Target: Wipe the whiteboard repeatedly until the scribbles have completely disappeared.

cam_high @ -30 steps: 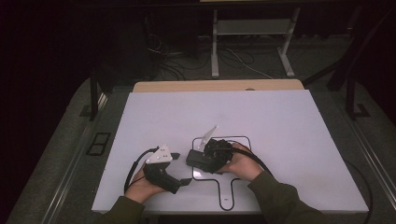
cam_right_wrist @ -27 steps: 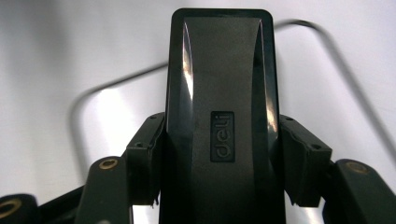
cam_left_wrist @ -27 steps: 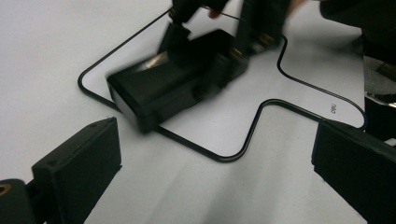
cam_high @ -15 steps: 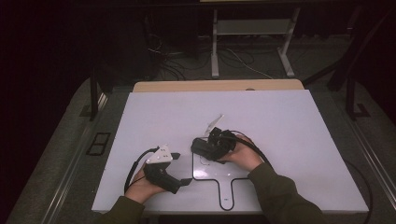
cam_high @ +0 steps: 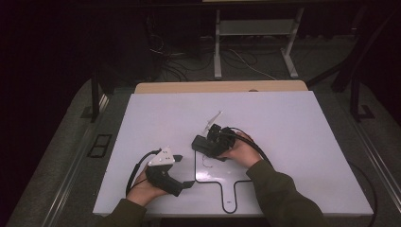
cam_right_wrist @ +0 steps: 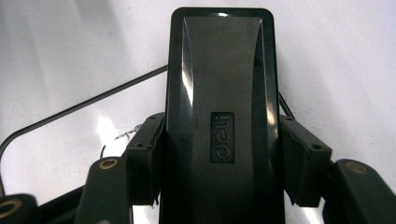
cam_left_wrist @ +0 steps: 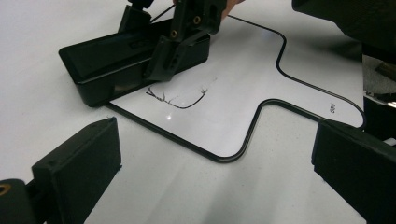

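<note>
Currently pinched across its width by right gripper (cam_right_wrist: 219, 163): eraser (cam_right_wrist: 220, 107), long axis along the jaws, resting on whiteboard (cam_high: 246, 165) edge beside pen marks (cam_left_wrist: 180, 97). Left gripper (cam_left_wrist: 210, 186) spread, idle nearby.

The large white rectangular table top (cam_high: 283, 118) stands in a dark room, and a strip of light brown wood (cam_high: 220, 87) shows along its far edge. Behind it, on the grey floor (cam_high: 312, 71), stands a pale metal frame with 2 legs (cam_high: 255, 45), and loose black and white cables (cam_high: 189, 61) lie near its feet. A dark metal rail (cam_high: 71, 165) runs along the left side of the table, and the back of the room is almost black.
</note>
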Motion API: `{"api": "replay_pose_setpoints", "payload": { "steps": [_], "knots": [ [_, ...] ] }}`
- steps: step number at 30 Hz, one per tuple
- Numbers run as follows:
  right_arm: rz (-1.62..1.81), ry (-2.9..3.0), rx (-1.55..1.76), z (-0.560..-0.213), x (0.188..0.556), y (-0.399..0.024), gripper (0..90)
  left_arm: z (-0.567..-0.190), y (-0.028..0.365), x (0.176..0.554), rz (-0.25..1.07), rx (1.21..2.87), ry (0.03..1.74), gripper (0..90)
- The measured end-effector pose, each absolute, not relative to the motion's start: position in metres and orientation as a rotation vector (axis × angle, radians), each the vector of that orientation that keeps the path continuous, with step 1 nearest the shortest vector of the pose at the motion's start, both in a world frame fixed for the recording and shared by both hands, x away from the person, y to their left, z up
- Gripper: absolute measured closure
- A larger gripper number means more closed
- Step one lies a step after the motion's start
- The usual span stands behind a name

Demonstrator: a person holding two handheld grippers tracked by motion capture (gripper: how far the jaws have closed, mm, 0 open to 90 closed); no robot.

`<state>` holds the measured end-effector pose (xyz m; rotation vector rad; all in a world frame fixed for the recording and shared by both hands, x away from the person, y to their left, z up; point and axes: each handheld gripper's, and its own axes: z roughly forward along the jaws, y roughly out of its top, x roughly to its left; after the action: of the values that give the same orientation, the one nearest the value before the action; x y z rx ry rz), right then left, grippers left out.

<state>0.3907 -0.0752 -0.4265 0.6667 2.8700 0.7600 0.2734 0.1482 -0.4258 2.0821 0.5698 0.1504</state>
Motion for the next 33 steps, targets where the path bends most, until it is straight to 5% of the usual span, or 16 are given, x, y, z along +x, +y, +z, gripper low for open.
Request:
{"api": "replay_pose_setpoints", "payload": {
  "steps": [9, 18, 27, 33],
  "knots": [
    [0.745, 2.929, 0.507, -0.425, 0.361, -0.057, 38.7, -0.425, 0.147, 0.273, 0.151, 2.082, 0.567, 0.4],
    [0.743, 2.876, 0.650, -0.426, 0.395, -0.066, 38.7, -0.426, 0.148, 0.273, 0.152, 2.085, 0.561, 0.4],
    [0.741, 2.962, 0.450, -0.424, 0.353, -0.057, 38.7, -0.425, 0.146, 0.273, 0.150, 2.084, 0.561, 0.4],
    [0.744, 2.896, 0.606, -0.426, 0.389, -0.062, 38.7, -0.425, 0.147, 0.273, 0.152, 2.082, 0.564, 0.4]
  ]
}}
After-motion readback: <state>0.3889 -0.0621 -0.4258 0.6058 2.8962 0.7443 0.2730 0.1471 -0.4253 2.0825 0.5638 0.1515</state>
